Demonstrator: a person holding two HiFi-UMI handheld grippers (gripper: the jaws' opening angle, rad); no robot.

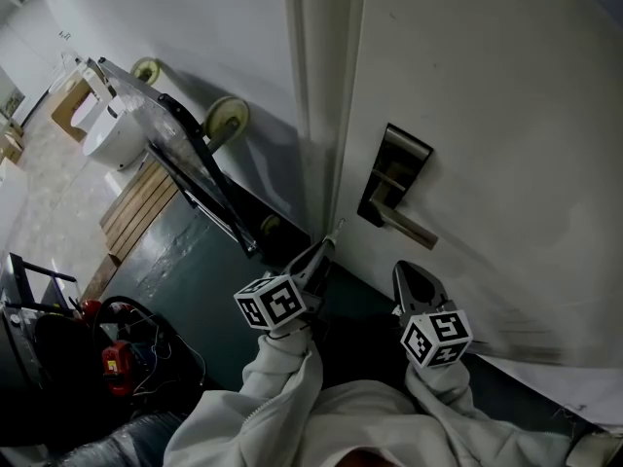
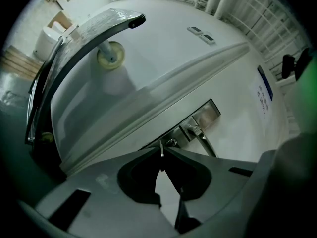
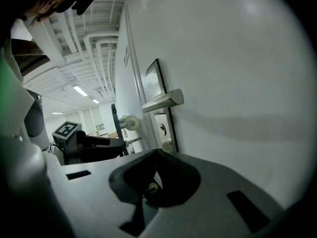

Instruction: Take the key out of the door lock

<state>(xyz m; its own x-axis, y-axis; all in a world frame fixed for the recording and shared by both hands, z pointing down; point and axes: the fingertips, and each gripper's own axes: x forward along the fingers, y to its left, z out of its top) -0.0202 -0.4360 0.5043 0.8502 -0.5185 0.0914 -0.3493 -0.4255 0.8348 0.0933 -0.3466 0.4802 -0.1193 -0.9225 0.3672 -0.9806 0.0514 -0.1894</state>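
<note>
White, smooth-painted door fills the background, above a dark, glossy floor. We note a rectangular brushed-metal lock plate carrying a straight metal lever handle. We find the left hand-held gripper, grey moulded plastic with tapered jaws, clamped on the thin, flat metal key. Its blade stands clear of the plate, just in front of the small oval keyhole. The right hand-held gripper sits near the lever without touching it, jaws together on nothing.
</note>
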